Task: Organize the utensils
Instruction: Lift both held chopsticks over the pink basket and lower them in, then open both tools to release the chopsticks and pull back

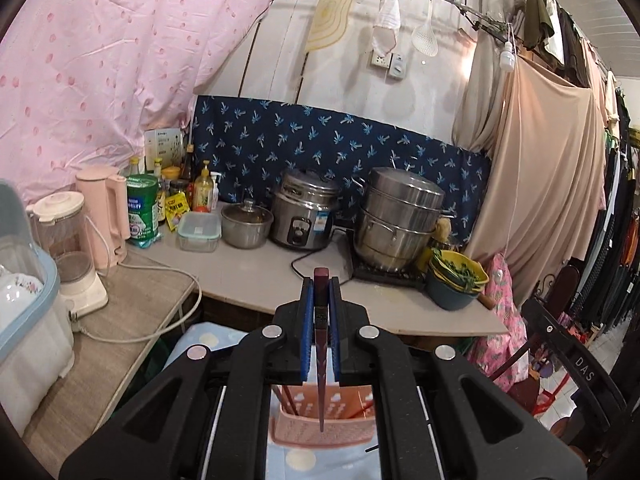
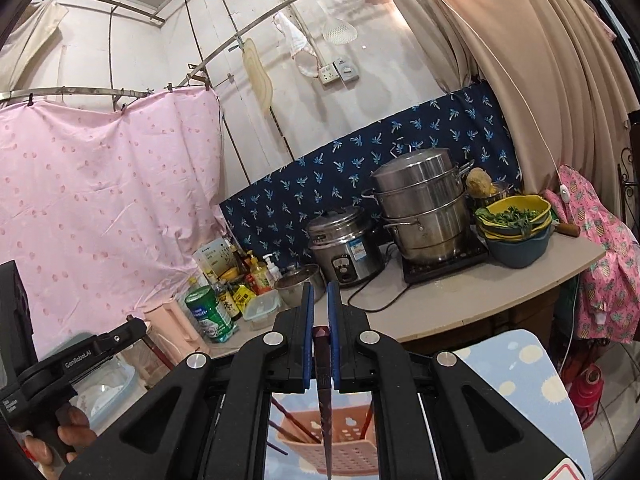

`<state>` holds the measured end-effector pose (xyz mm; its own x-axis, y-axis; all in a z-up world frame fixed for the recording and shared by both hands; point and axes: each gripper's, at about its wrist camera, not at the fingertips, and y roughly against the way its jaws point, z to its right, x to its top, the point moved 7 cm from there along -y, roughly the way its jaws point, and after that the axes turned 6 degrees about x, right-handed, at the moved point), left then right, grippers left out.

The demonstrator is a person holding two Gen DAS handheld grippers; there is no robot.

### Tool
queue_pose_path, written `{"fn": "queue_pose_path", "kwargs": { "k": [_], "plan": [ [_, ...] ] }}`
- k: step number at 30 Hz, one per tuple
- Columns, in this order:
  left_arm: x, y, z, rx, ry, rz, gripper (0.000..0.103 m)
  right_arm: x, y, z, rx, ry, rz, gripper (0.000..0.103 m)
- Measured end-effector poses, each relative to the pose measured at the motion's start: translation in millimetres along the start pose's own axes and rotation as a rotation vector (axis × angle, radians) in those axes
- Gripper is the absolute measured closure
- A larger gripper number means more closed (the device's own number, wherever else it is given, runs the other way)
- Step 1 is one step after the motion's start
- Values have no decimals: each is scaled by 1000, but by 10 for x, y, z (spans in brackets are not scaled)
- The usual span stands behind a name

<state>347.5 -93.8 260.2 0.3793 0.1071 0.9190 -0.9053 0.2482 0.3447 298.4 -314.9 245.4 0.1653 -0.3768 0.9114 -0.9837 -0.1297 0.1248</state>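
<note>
My left gripper (image 1: 321, 286) is shut on a dark red chopstick (image 1: 321, 360) that hangs point down over a pink perforated utensil holder (image 1: 324, 420). My right gripper (image 2: 321, 292) is shut on another dark red chopstick (image 2: 325, 400), also pointing down over the same pink holder (image 2: 340, 444). Several red chopsticks (image 2: 292, 424) stand inside the holder. The holder stands on a light blue dotted surface (image 2: 520, 376). The left hand-held gripper body (image 2: 68, 368) shows at the lower left of the right wrist view.
A counter (image 1: 264, 276) beyond carries a rice cooker (image 1: 306, 210), a stacked steel steamer (image 1: 400, 220), a lidded pot (image 1: 246, 224), bowls of greens (image 1: 458, 276), bottles and a green can (image 1: 142, 206). A blender (image 1: 70, 248) and dish box (image 1: 24, 300) stand left. A black chair (image 1: 576, 364) stands right.
</note>
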Motion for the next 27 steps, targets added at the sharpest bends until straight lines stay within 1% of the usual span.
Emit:
{"fn": "queue_pose_path", "kwargs": {
  "k": [4, 8, 11, 15, 20, 25, 27],
  "plan": [
    [42, -195, 10, 18, -9, 0, 96, 100, -260, 0, -5, 7, 0, 96],
    [-46, -398, 1, 29, -17, -25, 96, 91, -494, 69, -16, 1, -16, 96],
    [-160, -549, -17, 34, -21, -52, 96, -20, -663, 127, -31, 6, -47, 96],
    [-329, -731, -44, 38, -20, -94, 96, -260, -861, 256, -53, 3, -107, 96],
    [-472, -886, -50, 46, -25, -128, 96, -536, -1050, 419, -73, -19, -166, 96],
    [-608, -1000, -53, 46, -30, -160, 95, -696, -1150, 482, -98, -2, -201, 96],
    [-644, -1023, -67, 48, -30, -169, 95, -726, -1154, 495, -102, -2, -205, 93]
  ]
}}
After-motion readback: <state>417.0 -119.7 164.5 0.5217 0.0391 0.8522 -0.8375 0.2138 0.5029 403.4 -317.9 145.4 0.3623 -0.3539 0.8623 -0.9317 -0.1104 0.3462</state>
